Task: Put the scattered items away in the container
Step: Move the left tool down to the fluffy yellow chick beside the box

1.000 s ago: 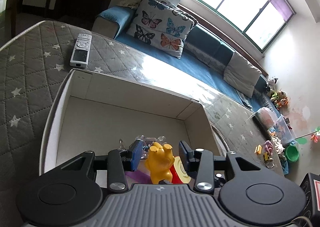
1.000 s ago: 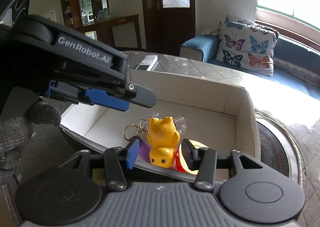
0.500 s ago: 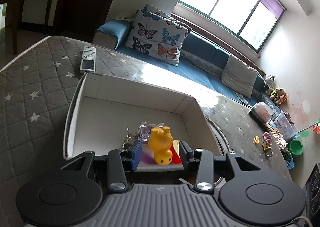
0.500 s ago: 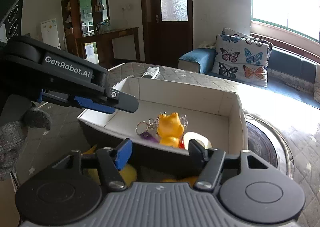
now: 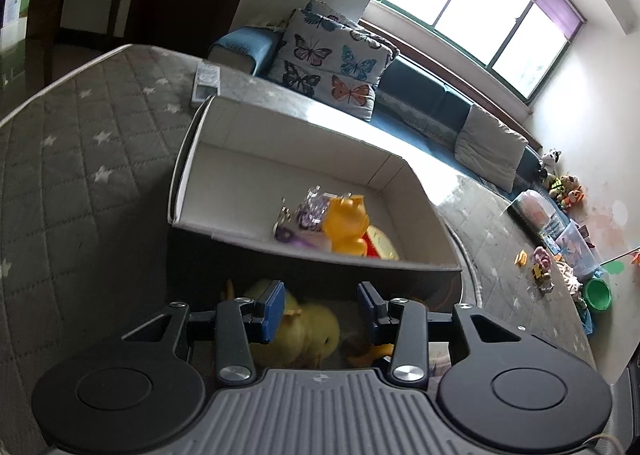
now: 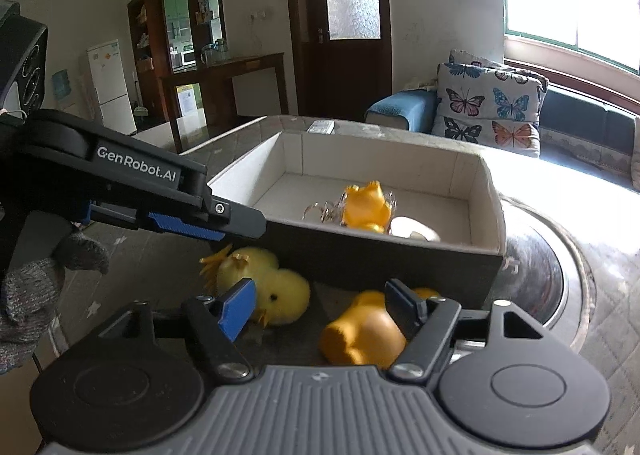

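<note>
Both my claws gape empty outside the box (image 6: 384, 259) near wall: fluffy chick (image 6: 264, 287) dead ahead of left claw (image 5: 320, 309), rubber duck (image 6: 360, 335) just before right claw (image 6: 320, 305).

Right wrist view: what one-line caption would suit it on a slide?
Open right tool hovers over a fluffy chick and orange toy lying outside the box.

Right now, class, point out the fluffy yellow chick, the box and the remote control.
fluffy yellow chick (image 6: 262, 287), right wrist view, its body.
box (image 6: 384, 261), right wrist view, near outer wall.
remote control (image 5: 207, 82), left wrist view, its face.
</note>
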The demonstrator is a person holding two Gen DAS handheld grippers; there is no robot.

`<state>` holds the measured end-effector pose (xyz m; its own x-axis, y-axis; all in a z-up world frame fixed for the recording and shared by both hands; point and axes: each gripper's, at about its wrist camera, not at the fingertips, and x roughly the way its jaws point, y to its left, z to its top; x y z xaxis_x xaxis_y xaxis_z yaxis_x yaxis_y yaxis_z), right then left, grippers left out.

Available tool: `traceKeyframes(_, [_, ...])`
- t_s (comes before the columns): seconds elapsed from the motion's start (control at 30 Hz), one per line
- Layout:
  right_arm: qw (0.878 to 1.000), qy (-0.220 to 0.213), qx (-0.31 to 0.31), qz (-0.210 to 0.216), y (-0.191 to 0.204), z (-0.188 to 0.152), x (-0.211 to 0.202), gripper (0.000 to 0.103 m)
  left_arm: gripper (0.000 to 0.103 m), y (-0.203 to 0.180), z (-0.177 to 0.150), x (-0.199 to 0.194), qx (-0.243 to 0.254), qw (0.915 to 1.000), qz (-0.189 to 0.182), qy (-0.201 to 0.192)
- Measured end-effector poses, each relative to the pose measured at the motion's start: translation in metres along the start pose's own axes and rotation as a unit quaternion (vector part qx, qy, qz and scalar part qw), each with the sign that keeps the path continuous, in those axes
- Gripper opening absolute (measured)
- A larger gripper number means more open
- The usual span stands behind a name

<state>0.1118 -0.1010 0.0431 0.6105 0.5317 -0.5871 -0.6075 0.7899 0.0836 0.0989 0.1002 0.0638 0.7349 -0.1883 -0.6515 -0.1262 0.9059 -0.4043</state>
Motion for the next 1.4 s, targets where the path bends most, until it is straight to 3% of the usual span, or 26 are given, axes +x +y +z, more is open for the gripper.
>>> traceKeyframes(0.23, [1.0, 0.007, 0.001, 0.003, 0.006, -0.012, -0.002, 0.082, 0.043, 0.006, -0.015, 0.0, -0.005, 0.9998, 0.016, 0.009])
traceKeyframes(0.83, [0.999, 0.027, 0.016, 0.019, 0.02, -0.033, 0.0, 0.084, 0.043, 0.017, -0.043, -0.001, -0.003, 0.998, 0.059, 0.022])
traceKeyframes(1.4, [0.999, 0.043, 0.007, 0.031, 0.03, -0.036, 0.015, 0.085, 0.043, 0.031, -0.046, 0.005, -0.011, 0.9963, 0.081, 0.027])
